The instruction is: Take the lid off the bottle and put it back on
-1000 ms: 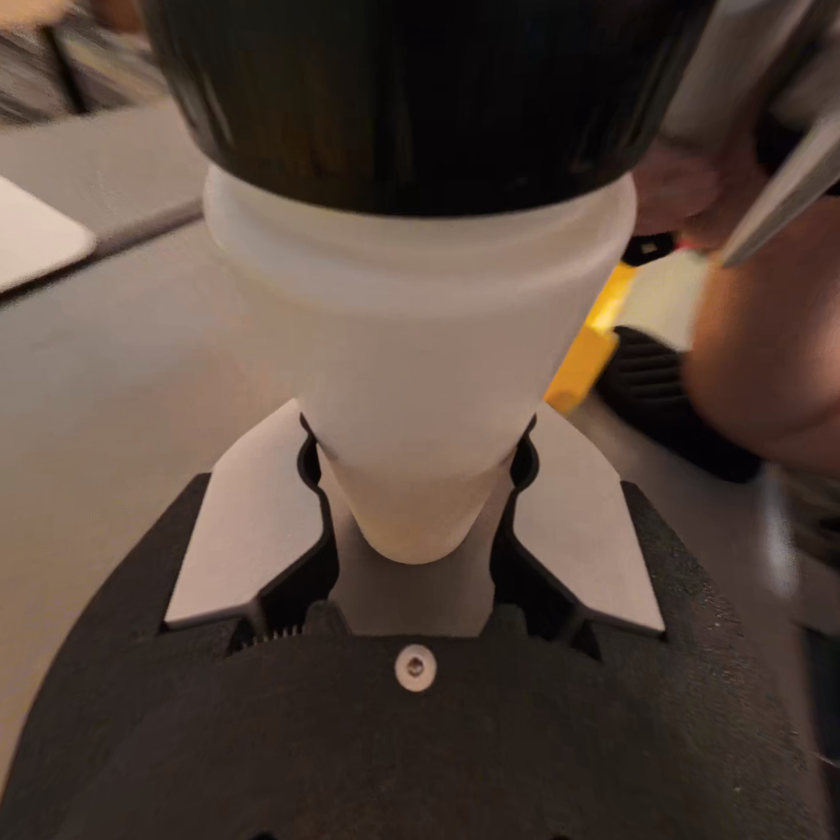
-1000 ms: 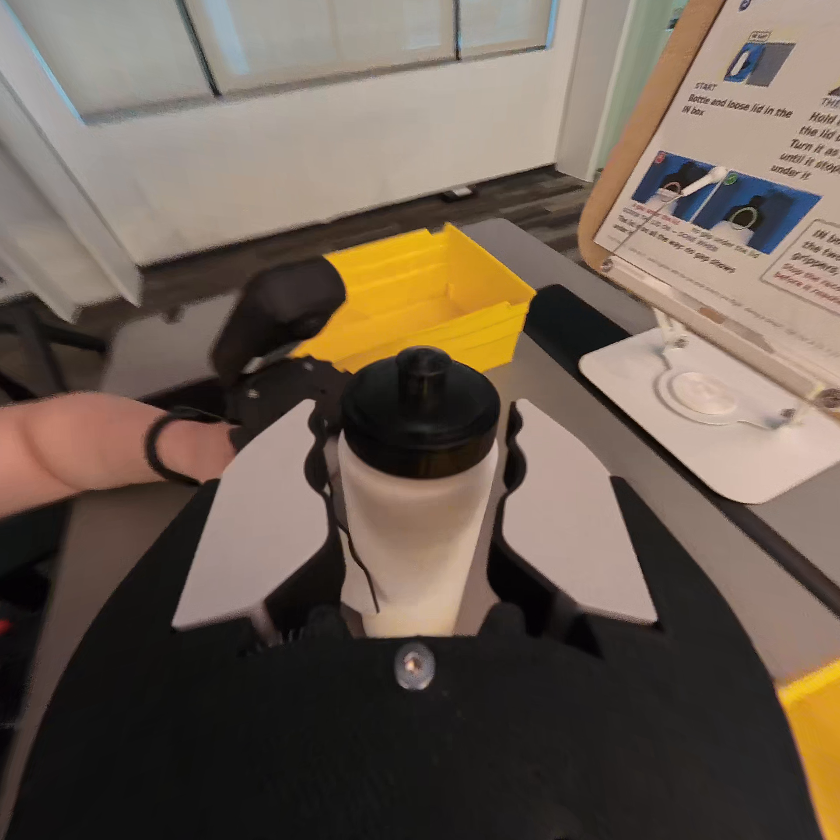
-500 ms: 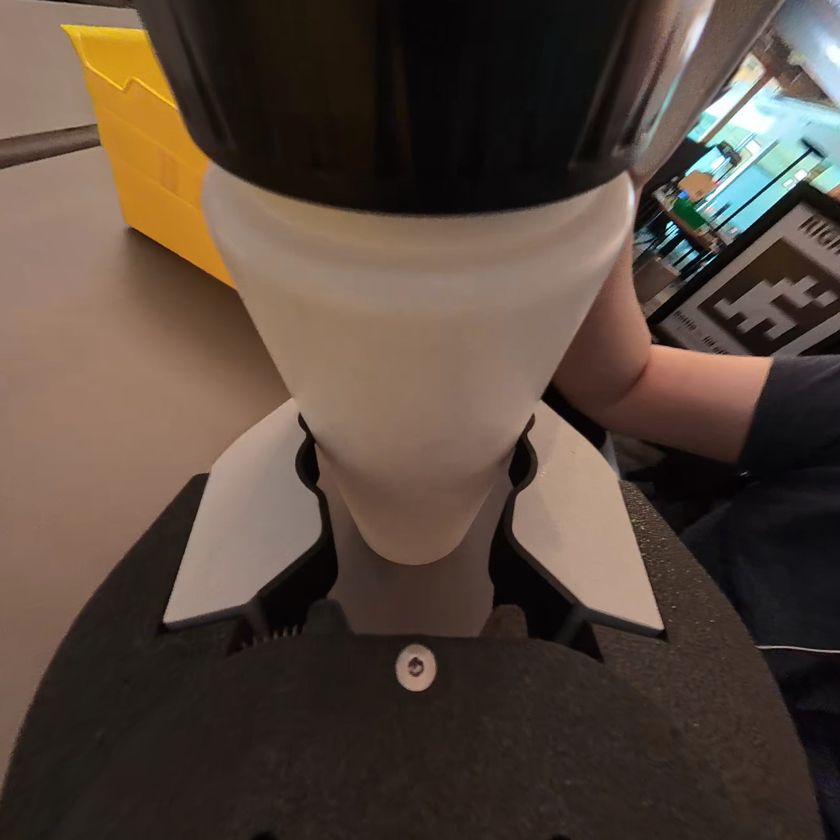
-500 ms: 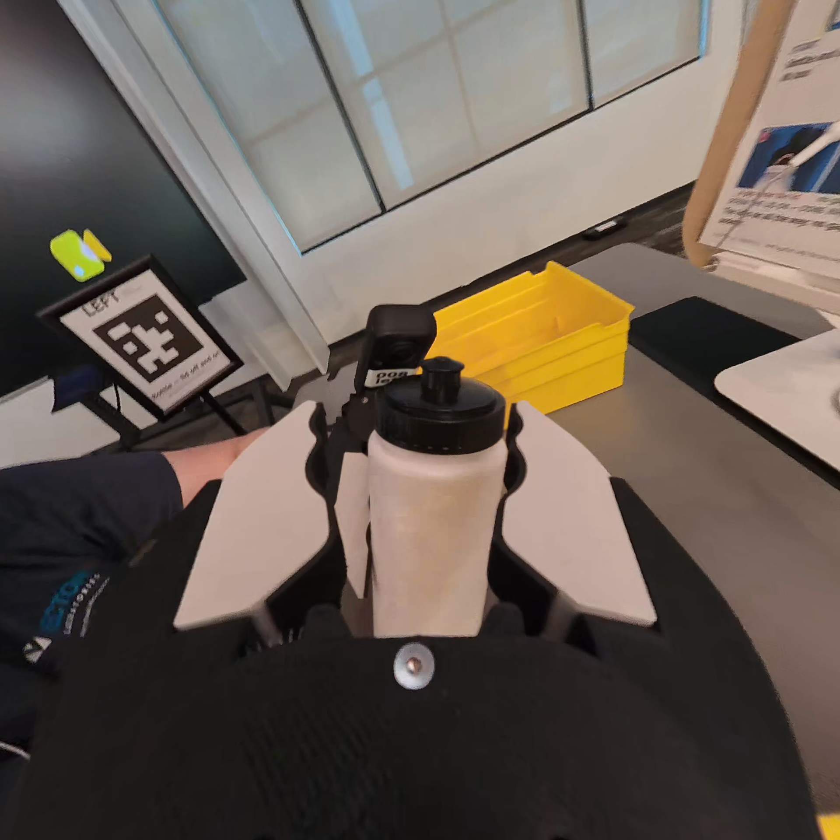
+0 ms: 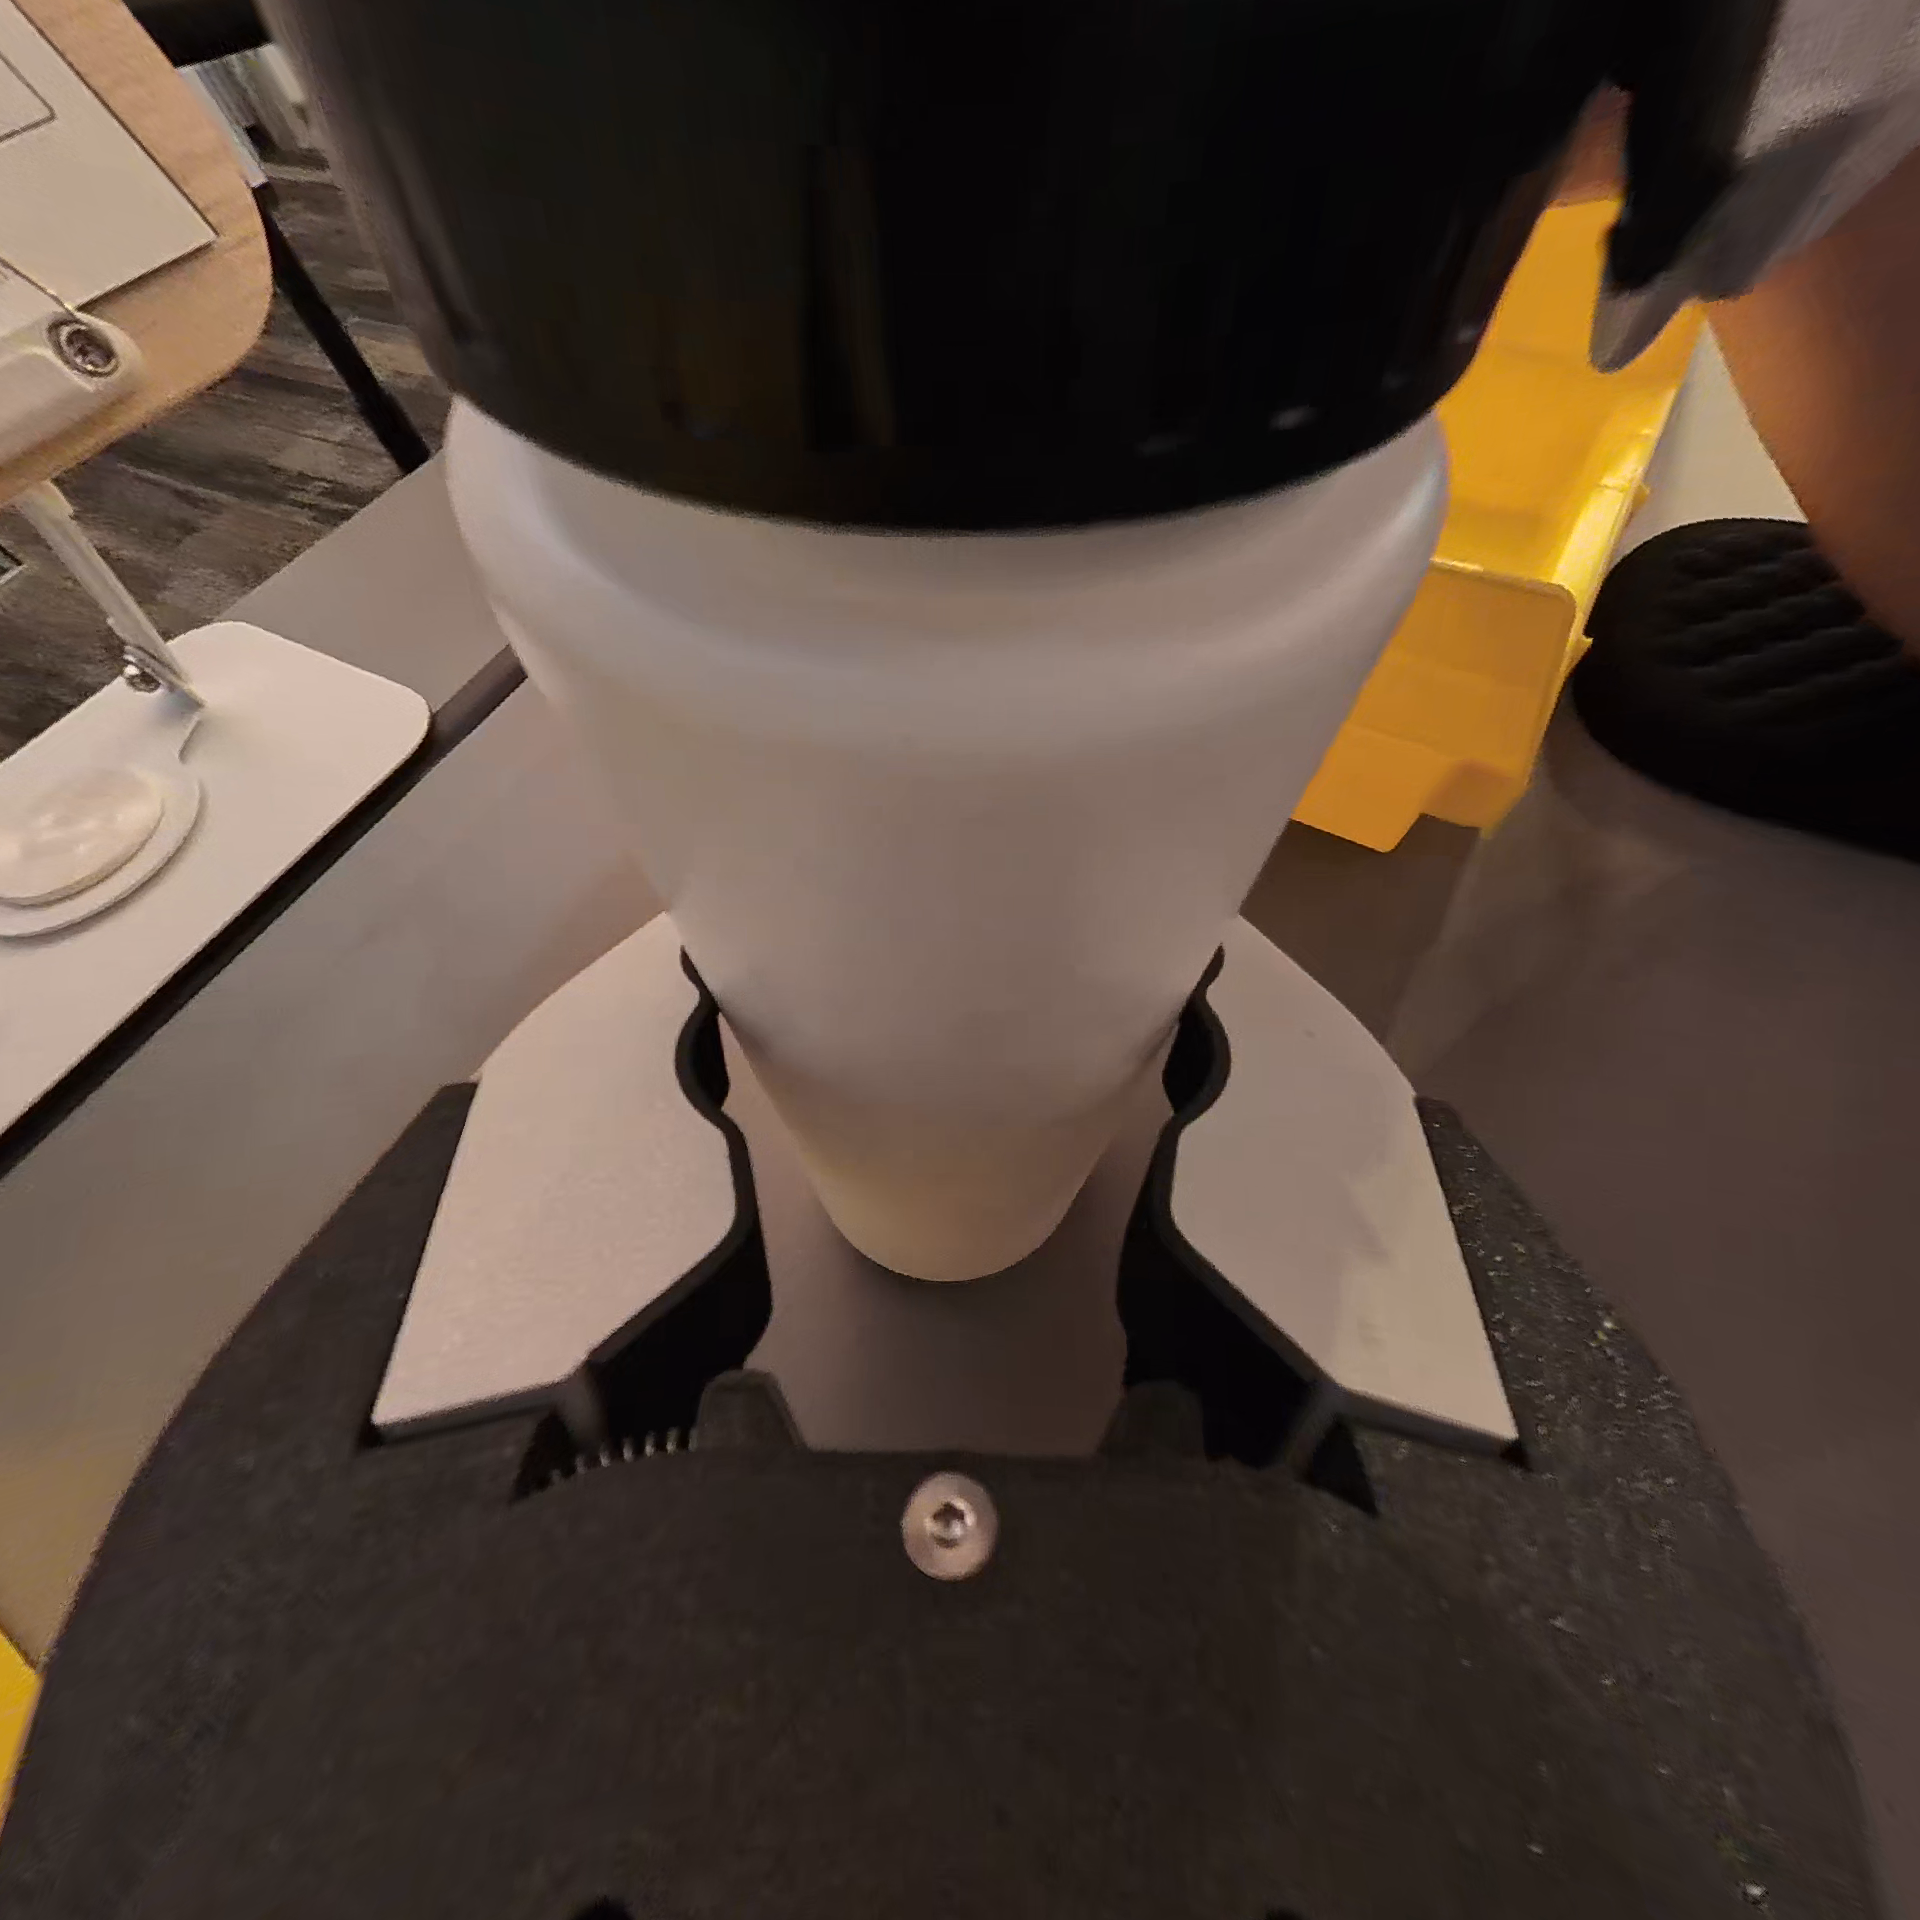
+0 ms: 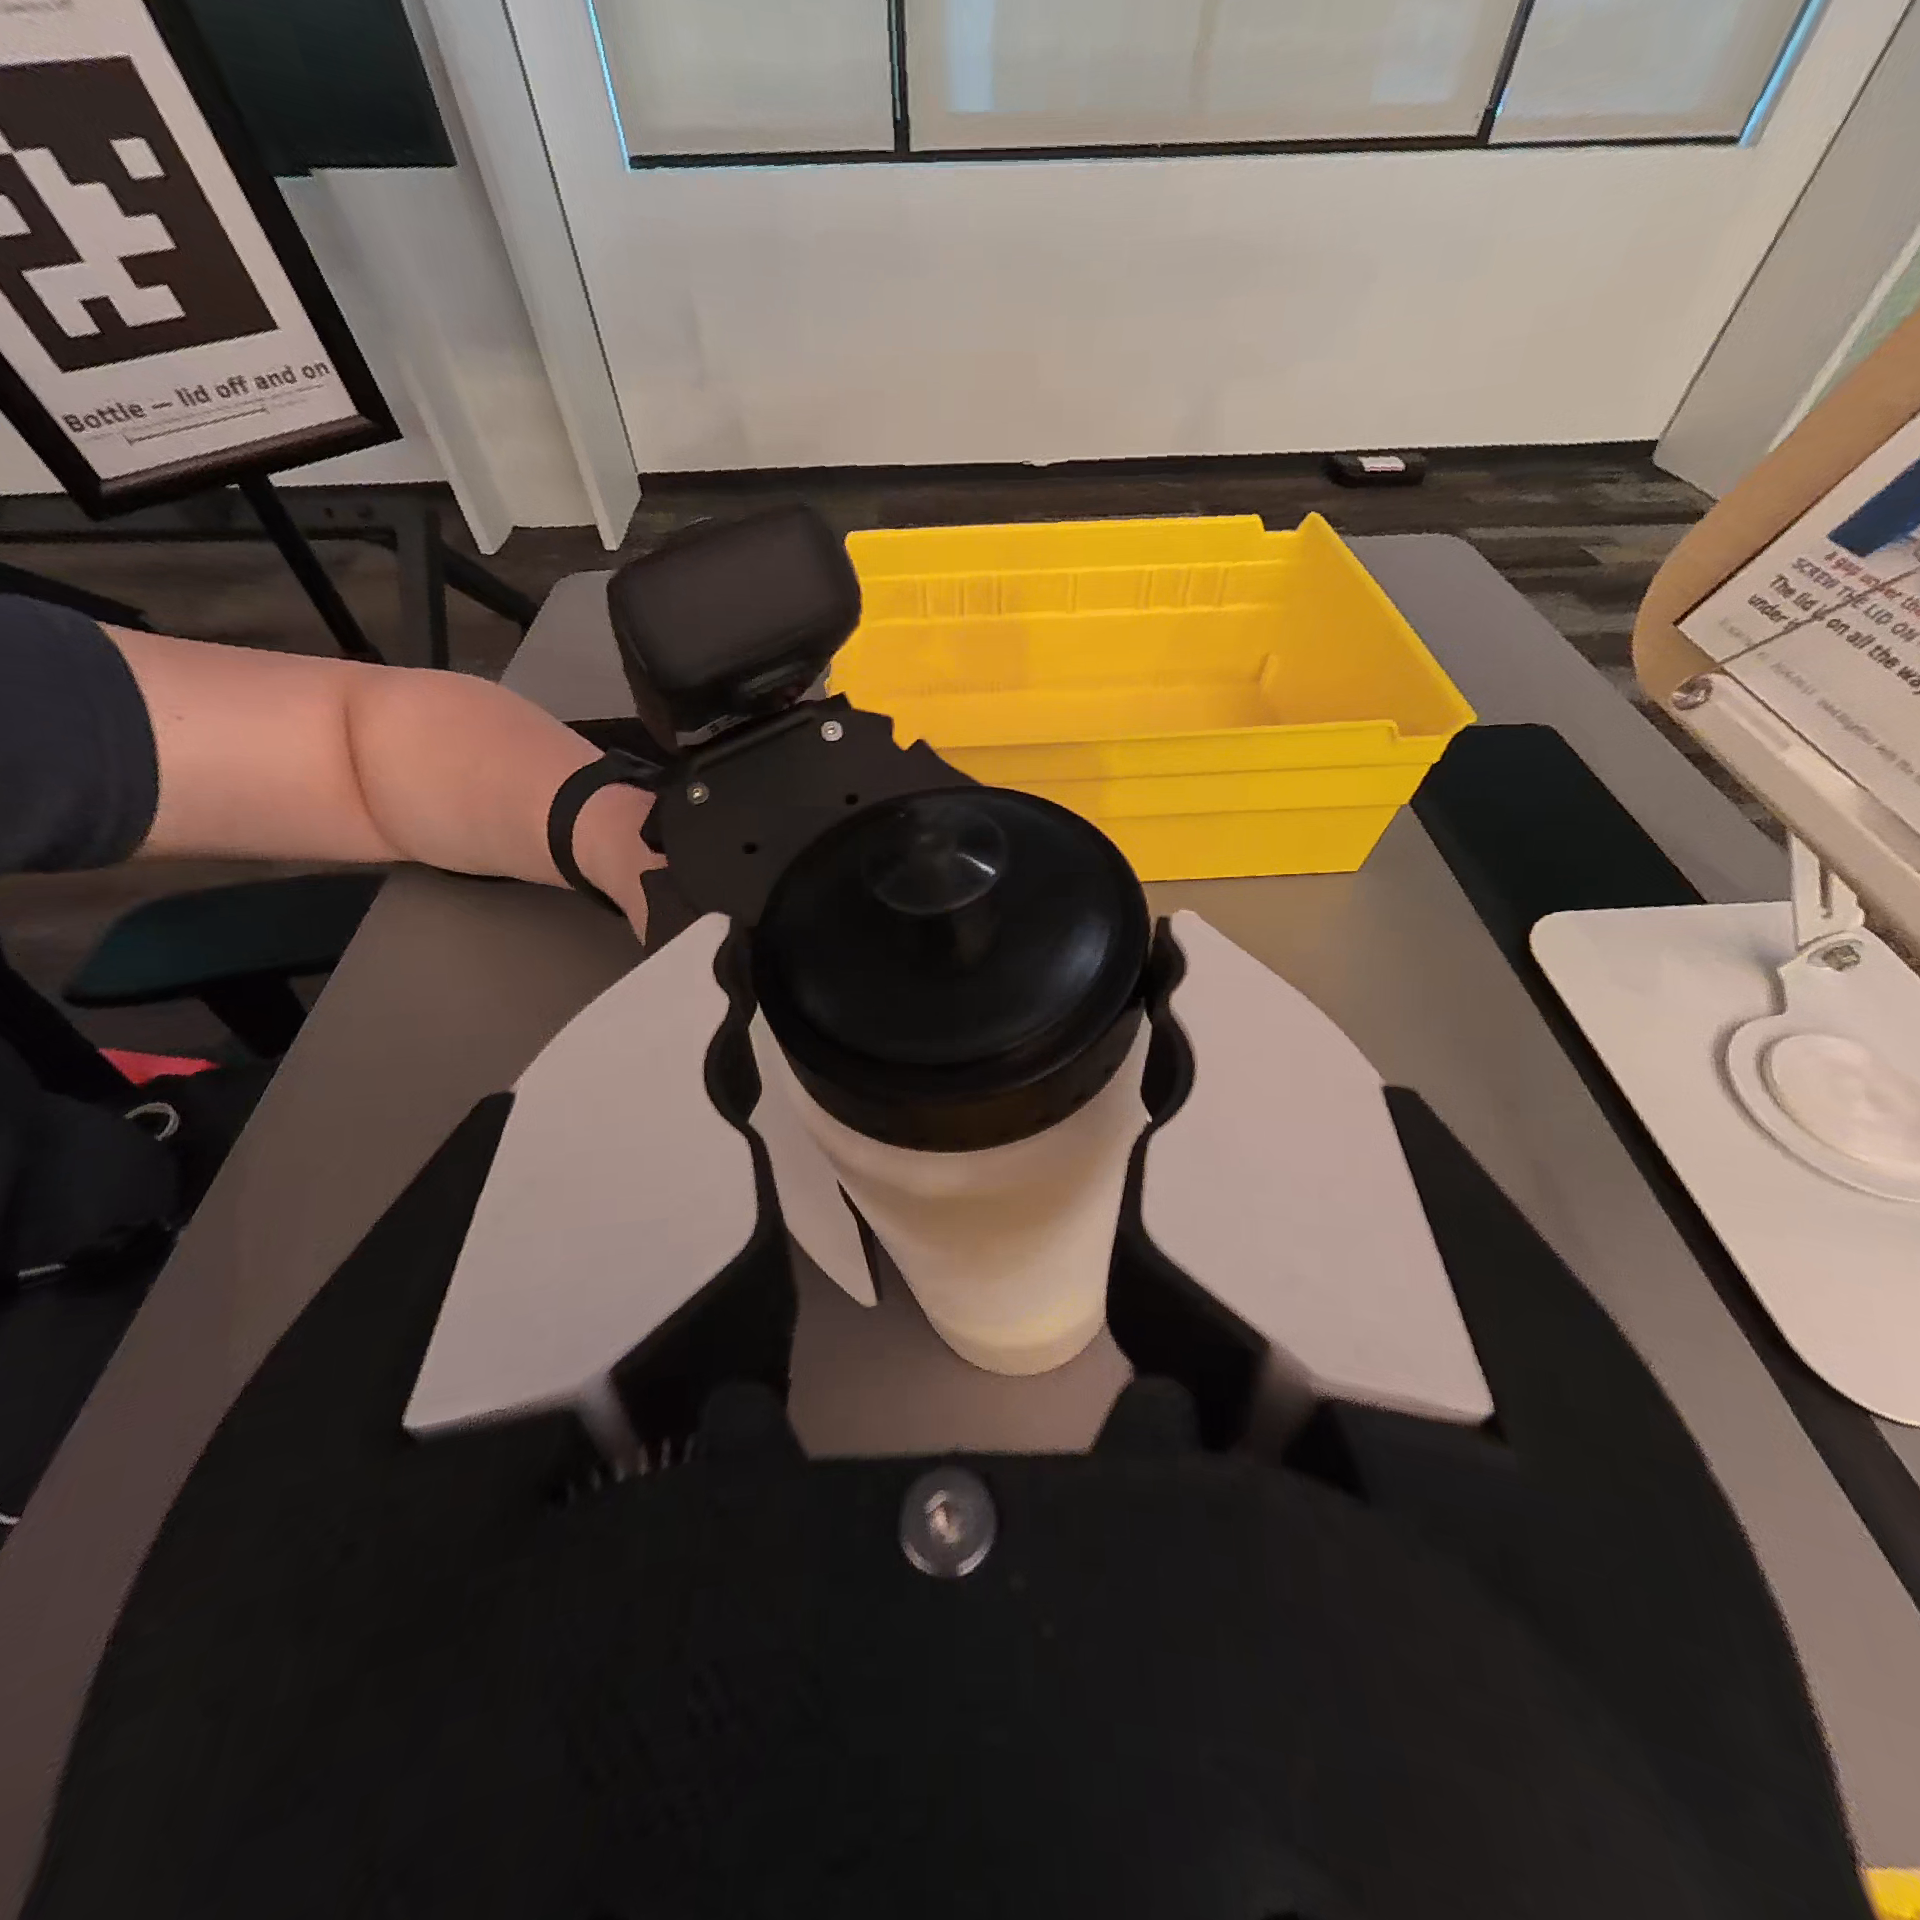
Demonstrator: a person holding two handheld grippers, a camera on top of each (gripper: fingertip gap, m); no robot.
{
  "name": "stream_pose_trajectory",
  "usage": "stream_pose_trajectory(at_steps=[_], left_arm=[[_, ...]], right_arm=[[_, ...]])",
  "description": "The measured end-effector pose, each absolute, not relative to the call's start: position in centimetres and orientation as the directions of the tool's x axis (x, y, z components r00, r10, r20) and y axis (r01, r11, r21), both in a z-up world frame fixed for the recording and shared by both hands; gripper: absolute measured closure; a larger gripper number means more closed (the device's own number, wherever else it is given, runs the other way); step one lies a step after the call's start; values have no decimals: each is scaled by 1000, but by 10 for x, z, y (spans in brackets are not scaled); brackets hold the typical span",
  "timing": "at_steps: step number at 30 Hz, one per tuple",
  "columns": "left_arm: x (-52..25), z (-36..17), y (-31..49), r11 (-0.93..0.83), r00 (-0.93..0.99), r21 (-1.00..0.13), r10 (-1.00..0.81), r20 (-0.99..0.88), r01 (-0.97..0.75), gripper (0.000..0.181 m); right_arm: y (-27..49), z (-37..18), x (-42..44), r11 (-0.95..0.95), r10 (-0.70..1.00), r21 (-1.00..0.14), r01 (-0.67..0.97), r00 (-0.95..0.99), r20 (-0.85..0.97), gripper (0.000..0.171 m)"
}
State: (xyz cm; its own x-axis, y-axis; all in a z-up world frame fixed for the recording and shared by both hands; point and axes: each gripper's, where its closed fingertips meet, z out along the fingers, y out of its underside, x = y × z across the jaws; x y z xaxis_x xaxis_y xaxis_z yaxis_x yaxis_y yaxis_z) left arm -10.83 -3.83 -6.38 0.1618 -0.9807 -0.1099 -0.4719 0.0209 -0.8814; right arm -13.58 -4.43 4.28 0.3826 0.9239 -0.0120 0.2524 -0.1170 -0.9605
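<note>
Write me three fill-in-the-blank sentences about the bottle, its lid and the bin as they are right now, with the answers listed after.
1. The round black screw lid sits ____ the white plastic bottle.
2. The left gripper is shut on the bottle's ____ body.
3. The rectangular plastic bin behind the bottle is coloured ____.

Missing words: on; white; yellow

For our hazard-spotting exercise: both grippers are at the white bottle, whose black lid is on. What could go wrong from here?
1. The left gripper has its fingers clamped low on the smooth body of the white bottle, far from the black lid. A twist at the top could spin or tip the bottle.
2. The right gripper flanks the lid, but firm contact is unclear, so it may slip instead of turning it.
</note>
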Motion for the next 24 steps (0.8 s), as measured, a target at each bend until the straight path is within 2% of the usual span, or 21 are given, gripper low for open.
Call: stream_pose_trajectory(at_steps=[3, 7, 9, 13, 15, 20, 24], left_arm=[[-110, -65, -32, -51, 245, -885, -967, -73, -463, 97], [-115, -66, -22, -171, 358, -893, -934, 13, -415, 97], [-116, -66, -20, -174, 368, -895, -930, 11, -411, 97], [-114, -66, -21, -162, 350, -897, -937, 9, -410, 97], [-113, -66, -22, -157, 335, -898, -942, 11, -412, 97], [-105, -66, -37, -117, 241, -897, -970, 12, -427, 97], [-104, -66, -39, -120, 234, -896, -972, 18, -429, 97]], right_arm=[[-35, 42, -137, -168, 891, -959, 230, 451, -48, 97], [-16, 41, -143, -249, 783, -961, 121, 608, -127, 97], [-12, 42, -145, -225, 758, -969, 99, 643, -110, 97], [-18, 38, -140, -213, 811, -958, 191, 581, -64, 97], [-22, 41, -134, -190, 840, -959, 212, 541, -47, 91], [-32, 53, -130, -152, 898, -981, 121, 432, -85, 93], [-34, 45, -134, -167, 909, -973, 157, 406, -91, 100]])
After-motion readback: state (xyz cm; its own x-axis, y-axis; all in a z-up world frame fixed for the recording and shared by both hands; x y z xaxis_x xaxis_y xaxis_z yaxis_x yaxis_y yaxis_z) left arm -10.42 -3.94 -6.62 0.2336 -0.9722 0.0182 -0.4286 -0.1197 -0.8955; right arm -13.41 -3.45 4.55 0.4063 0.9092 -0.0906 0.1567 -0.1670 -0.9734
